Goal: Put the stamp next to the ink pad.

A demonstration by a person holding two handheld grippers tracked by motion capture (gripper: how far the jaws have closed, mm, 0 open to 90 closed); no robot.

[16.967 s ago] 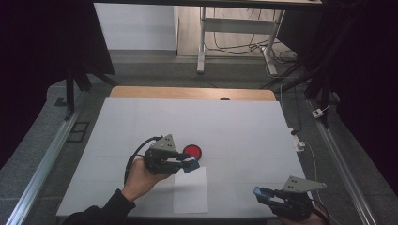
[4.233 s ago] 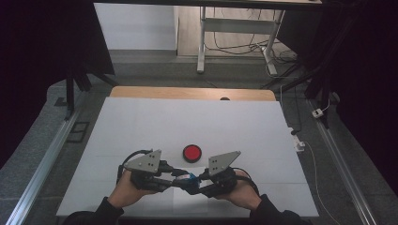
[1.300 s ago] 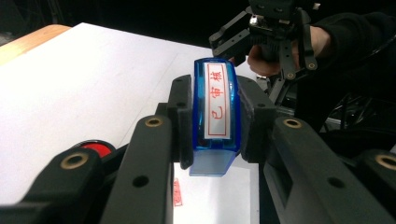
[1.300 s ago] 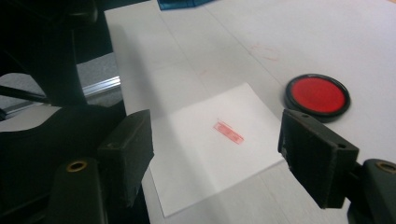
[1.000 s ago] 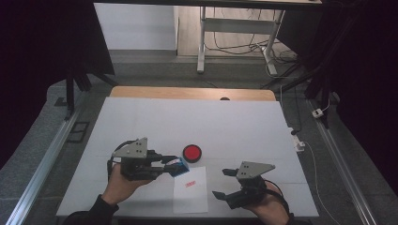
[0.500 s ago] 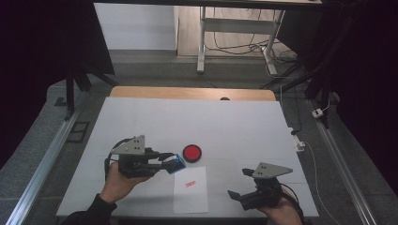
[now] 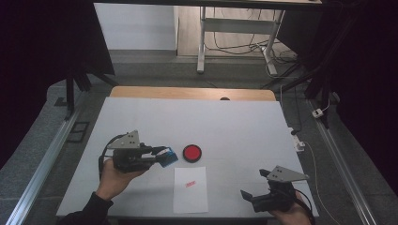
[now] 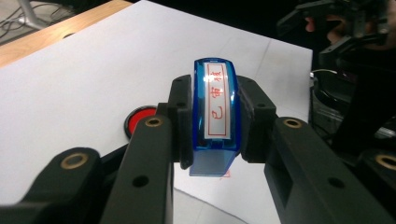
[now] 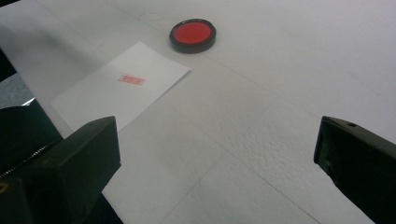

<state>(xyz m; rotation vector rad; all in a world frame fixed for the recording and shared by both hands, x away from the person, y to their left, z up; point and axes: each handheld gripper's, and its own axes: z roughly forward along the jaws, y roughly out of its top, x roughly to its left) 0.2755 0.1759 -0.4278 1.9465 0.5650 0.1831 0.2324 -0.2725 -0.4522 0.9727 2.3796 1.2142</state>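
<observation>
The left gripper [image 7: 162, 156] is clamped on a blue stamp [image 7: 168, 157], its pads pressing the two broad sides of the stamp's body. In the high view the stamp is held above the table [image 7: 234, 126], just to the left of the red ink pad [image 7: 192, 153] and a little apart from it. The stamp's long axis runs roughly level, in line with the jaws, pointing toward the ink pad. In the left gripper view the stamp [image 8: 215, 116] shows its labelled top face, a white strip with red characters inside a red frame, turned toward the camera; the strip runs lengthwise between the jaws, and the translucent blue end sits nearest the camera.

The ink pad is a round black dish with a red centre, open and lying flat on the table. Just below it, on the person's side, lies a sheet of paper [image 7: 190, 190] with a small red stamped mark [image 7: 190, 183] near its upper half; the sheet's long side runs away from the ink pad toward the table's near edge.

The right gripper [image 7: 251, 199] is well to the right of the ink pad, near the table's front edge. Its jaws have just been opening, stand wide apart, and have nothing between them.
</observation>
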